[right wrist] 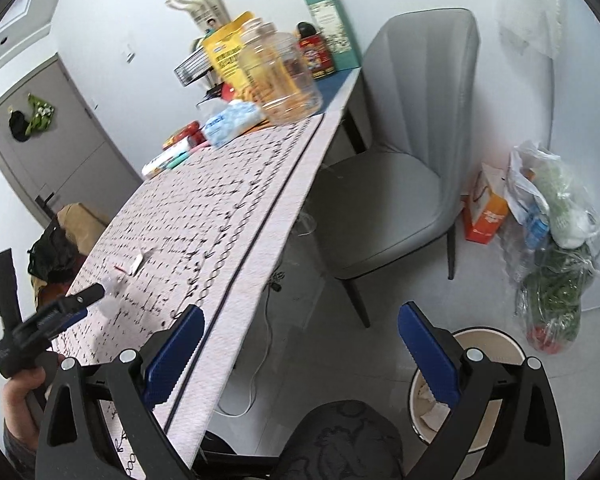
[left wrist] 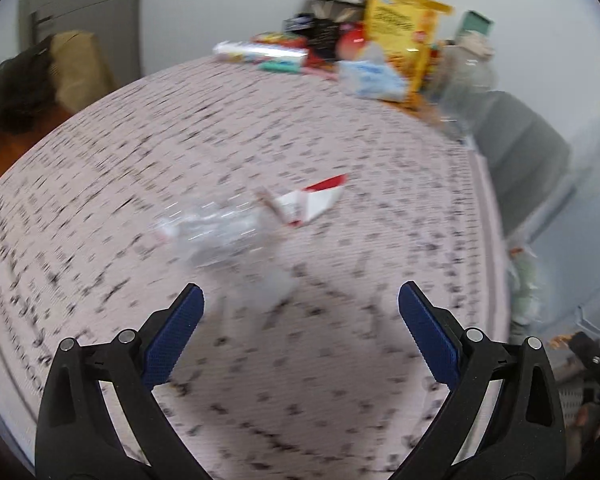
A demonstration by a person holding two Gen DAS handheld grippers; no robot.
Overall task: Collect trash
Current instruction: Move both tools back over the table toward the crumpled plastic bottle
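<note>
— How do our jaws stand?

— We see the left gripper (left wrist: 301, 300) spread wide and empty above the patterned tablecloth (left wrist: 380, 152). A crumpled clear wrapper (left wrist: 216, 232) lies just beyond its fingertips, blurred, touching a red-and-white paper scrap (left wrist: 316, 202) on its far right.

— And the right?

— The right gripper (right wrist: 301, 320) is spread wide too, gripping nothing. It hangs off the table's right edge, over the floor, with the waste bin (right wrist: 488, 340) near its right finger.
</note>
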